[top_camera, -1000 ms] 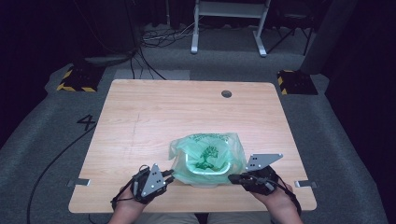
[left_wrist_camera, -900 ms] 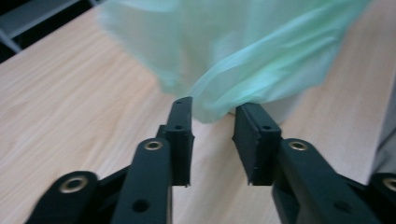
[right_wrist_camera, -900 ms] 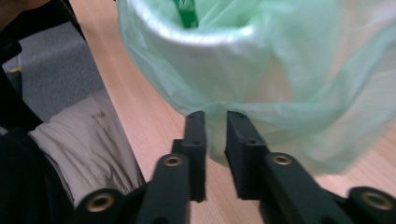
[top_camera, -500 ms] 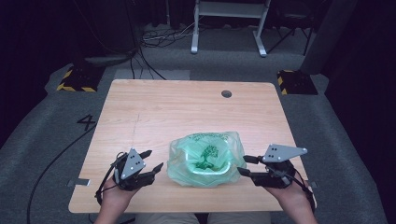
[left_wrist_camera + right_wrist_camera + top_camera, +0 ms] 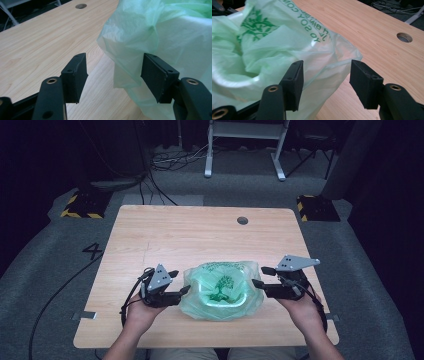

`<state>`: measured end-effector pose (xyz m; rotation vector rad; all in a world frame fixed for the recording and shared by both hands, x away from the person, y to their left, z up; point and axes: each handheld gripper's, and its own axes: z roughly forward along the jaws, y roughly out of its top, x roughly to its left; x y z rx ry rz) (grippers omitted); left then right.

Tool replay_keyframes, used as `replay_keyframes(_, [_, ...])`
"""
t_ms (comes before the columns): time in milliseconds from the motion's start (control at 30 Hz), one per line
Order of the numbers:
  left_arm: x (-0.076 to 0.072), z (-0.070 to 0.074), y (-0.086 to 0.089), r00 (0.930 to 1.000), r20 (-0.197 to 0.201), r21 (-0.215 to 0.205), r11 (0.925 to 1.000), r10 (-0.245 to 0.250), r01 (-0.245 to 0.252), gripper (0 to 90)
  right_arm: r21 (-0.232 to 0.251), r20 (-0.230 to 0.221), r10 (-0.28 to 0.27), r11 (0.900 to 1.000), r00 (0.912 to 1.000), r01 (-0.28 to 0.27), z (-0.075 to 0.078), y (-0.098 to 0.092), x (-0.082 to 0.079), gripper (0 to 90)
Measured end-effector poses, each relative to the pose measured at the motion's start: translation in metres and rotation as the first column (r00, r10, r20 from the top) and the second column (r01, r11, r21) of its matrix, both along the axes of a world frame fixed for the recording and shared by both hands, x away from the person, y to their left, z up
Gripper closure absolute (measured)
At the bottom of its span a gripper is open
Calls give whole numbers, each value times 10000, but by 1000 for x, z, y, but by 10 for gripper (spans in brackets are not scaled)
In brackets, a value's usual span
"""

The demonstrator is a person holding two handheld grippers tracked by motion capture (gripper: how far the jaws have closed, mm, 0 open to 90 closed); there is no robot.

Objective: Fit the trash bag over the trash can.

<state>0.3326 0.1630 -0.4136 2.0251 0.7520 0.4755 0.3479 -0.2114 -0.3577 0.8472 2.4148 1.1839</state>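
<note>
The green bag (image 5: pixel 221 290) sits near the desk's (image 5: pixel 200 235) front edge. Left gripper (image 5: pixel 181 282) and right gripper (image 5: pixel 259 277) flank it, jaws just opening, spread wide, pinching nothing.

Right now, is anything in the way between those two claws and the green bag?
Nothing visible. The left claw and right claw flank the green bag, jaws just opened and pressing nothing. Bare table lies behind it.

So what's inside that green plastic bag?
Through the thin green bag a pale, whitish rounded shape shows, perhaps a bowl or tray. The film blurs it, so what it is, and anything in it, stays hidden. The bag rests on the wooden table.
</note>
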Motion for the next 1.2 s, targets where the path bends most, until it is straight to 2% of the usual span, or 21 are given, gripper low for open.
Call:
replay_keyframes(33, [3,-1,-1,9999,-136,-58,10000,-49,49,386,12,-52,-28,10000,10000,28,-2,1,3,437])
replay_keyframes(67, [5,-1,-2,9998,-206,-89,9999,-81,80,419,206,-349,52,9998,9994,-45,-4,1,10,433])
replay_keyframes(133, [9,-2,-3,9995,-279,-150,9998,-112,108,427,359,-419,138,9993,9990,-123,-4,2,12,432])
replay_keyframes(167, [10,-2,-3,9995,-261,-150,9997,-199,195,459,494,-345,253,9985,9991,-236,-3,3,12,432])
replay_keyframes(267, [13,-1,-6,9992,-149,-77,9992,-381,380,574,537,-71,450,9976,9990,-445,2,7,11,433])
replay_keyframes(300, [14,-1,-7,9991,-69,-11,9991,-417,417,636,528,-77,456,9976,9989,-451,3,8,12,432])
replay_keyframes(333, [15,0,-7,9992,9,42,9992,-391,391,745,473,-220,490,9977,9986,-479,2,10,16,430])
replay_keyframes(367, [15,1,-8,9994,105,97,9994,-326,325,745,473,-220,490,9977,9986,-479,2,10,16,430])
replay_keyframes(433, [14,3,-8,9992,328,86,9997,-235,233,837,482,-389,529,9975,9978,-511,0,11,22,430])
replay_keyframes(500, [15,6,-5,9988,483,77,9999,-81,78,882,580,-508,526,9971,9973,-497,-2,11,28,430])
replay_keyframes(633, [20,13,6,9968,613,-69,9987,515,-512,894,616,-511,653,9962,9966,-621,-4,15,39,428])
replay_keyframes(700, [22,15,7,9963,621,22,9982,601,-604,894,661,-570,690,9957,9960,-652,-5,15,42,429])
replay_keyframes(733, [24,16,8,9950,709,95,9975,697,-706,894,740,-672,722,9950,9951,-672,-5,15,45,433])
replay_keyframes(767, [27,16,9,9939,741,223,9962,820,-839,894,1079,-1066,888,9912,9903,-773,-7,13,50,464])
replay_keyframes(800, [27,16,9,9939,741,223,9962,820,-839,893,1079,-1066,888,9912,9903,-773,-7,13,50,464])
replay_keyframes(900, [35,15,10,9931,586,397,9937,1020,-1044,893,1528,-1514,1190,9836,9813,-958,-8,10,54,499])
replay_keyframes(1000, [40,10,10,9925,376,554,9914,1163,-1183,892,1566,-1259,1183,9828,9850,-981,-4,12,51,499])
replay_keyframes(1033, [42,6,10,9926,217,647,9906,1197,-1209,891,1387,-995,1251,9841,9871,-1107,1,16,48,486])
replay_keyframes(1200, [48,-9,5,9929,-504,1266,9868,1077,-1006,878,1201,-597,1560,9817,9860,-1480,8,27,41,464])
